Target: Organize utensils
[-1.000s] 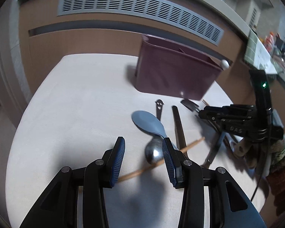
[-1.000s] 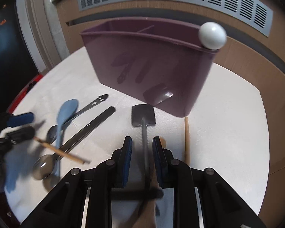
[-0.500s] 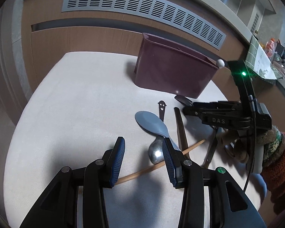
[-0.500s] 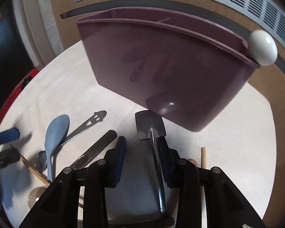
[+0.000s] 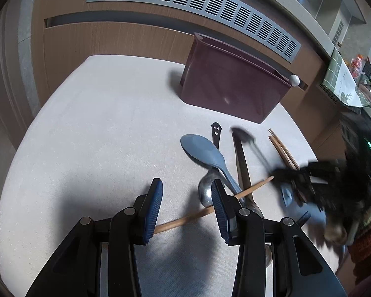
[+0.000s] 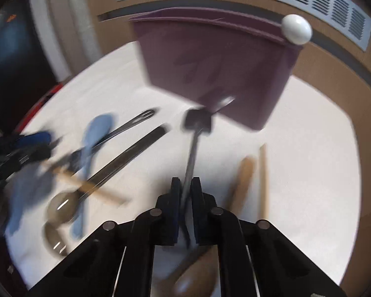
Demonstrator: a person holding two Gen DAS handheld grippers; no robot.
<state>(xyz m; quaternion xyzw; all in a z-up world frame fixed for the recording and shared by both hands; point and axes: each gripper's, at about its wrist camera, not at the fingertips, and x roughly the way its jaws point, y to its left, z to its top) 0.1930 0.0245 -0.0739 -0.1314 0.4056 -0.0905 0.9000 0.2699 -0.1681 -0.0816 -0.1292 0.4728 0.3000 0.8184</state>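
A maroon utensil holder (image 5: 232, 89) (image 6: 217, 61) stands at the back of the round table. My right gripper (image 6: 185, 185) is shut on the thin handle of a black metal utensil (image 6: 197, 121), whose flat end points at the holder; it shows blurred in the left wrist view (image 5: 249, 143). My left gripper (image 5: 186, 193) is open and empty above the table, near a blue plastic spoon (image 5: 205, 151), a metal spoon (image 5: 206, 190) and one wooden chopstick (image 5: 220, 210).
A smiley-handled utensil (image 5: 216, 131), a dark flat utensil (image 5: 241, 163) and two chopsticks (image 5: 282, 151) lie on the table (image 5: 99, 123). A wooden spoon (image 6: 242, 180) lies right of my right gripper. A white ball (image 6: 296, 28) sits on the holder's corner. A wooden wall with a vent stands behind.
My right gripper has closed on the black utensil's handle and pulled back from the holder, moving fast and blurred. My left gripper has stayed open and nearly still.
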